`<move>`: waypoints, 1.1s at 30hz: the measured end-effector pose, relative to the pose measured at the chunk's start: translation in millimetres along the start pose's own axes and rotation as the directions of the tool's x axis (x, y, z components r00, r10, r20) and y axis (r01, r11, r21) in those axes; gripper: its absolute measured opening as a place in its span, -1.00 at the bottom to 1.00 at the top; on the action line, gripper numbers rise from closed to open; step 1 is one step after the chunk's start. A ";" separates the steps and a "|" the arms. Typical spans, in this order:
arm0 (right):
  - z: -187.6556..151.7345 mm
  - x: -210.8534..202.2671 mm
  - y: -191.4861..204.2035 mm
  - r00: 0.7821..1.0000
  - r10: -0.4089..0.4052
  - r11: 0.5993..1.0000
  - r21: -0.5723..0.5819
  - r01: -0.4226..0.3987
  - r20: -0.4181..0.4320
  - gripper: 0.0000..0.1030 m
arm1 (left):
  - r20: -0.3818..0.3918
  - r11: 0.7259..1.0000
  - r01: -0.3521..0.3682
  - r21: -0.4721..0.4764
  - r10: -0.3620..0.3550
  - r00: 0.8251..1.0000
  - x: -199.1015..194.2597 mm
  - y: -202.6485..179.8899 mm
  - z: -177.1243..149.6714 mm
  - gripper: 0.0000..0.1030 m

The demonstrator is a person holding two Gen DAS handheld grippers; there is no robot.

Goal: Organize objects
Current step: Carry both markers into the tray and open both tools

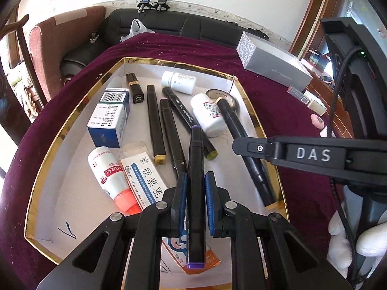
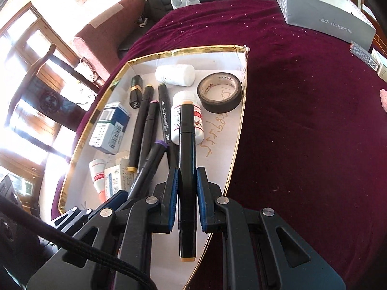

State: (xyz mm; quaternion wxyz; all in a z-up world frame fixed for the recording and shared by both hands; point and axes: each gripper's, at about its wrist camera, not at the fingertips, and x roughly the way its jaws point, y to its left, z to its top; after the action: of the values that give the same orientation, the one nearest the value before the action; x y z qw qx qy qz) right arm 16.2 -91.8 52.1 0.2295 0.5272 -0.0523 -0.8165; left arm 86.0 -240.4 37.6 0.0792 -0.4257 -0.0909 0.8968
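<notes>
A gold-rimmed white box (image 1: 79, 111) sits on the maroon cloth and holds markers, pill bottles, medicine cartons and a tape roll. My left gripper (image 1: 195, 181) is shut on a black marker with purple ends (image 1: 196, 169), held above the box. My right gripper (image 2: 187, 176) is shut on a black marker with orange ends (image 2: 186, 169), over the box's right side. That marker (image 1: 246, 149) and the right gripper's finger (image 1: 302, 154) show in the left wrist view. The purple marker (image 2: 151, 162) shows in the right wrist view.
In the box lie several black markers (image 1: 156, 123), two white bottles (image 1: 208, 116), a blue carton (image 1: 108, 118), a lipstick (image 1: 134, 88) and black tape (image 2: 219, 94). A grey box (image 1: 275, 65) lies beyond on the cloth (image 2: 302, 120). A black sofa (image 1: 169, 26) stands behind.
</notes>
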 end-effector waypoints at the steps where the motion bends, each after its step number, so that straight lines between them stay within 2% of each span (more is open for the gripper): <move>1: 0.4 1.6 0.2 1.000 -0.007 1.000 -0.001 0.007 -0.002 -0.75 | -0.002 1.000 0.000 -0.001 0.000 1.000 0.6 0.6 -0.2 -0.77; 14: 4.8 12.2 6.6 0.996 -0.084 0.995 -0.061 0.085 0.013 -0.75 | -0.013 0.999 -0.001 -0.037 0.000 1.000 7.9 6.8 -2.3 -0.77; 22: 4.2 12.6 7.3 0.995 -0.101 0.992 -0.073 0.102 0.016 -0.75 | 0.001 0.998 0.024 -0.060 -0.024 1.000 0.0 8.3 -2.9 -0.75; 33: -7.4 10.0 16.5 0.992 -0.115 0.990 -0.092 0.110 -0.043 -0.75 | 0.019 0.999 0.026 -0.028 -0.025 0.999 -13.4 0.8 -4.5 -0.74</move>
State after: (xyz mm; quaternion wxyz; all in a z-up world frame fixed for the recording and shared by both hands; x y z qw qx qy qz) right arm 24.6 -109.6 45.9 0.2076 0.5378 0.0196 -0.8169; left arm 97.7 -243.7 44.6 0.0840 -0.4173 -0.1096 0.8982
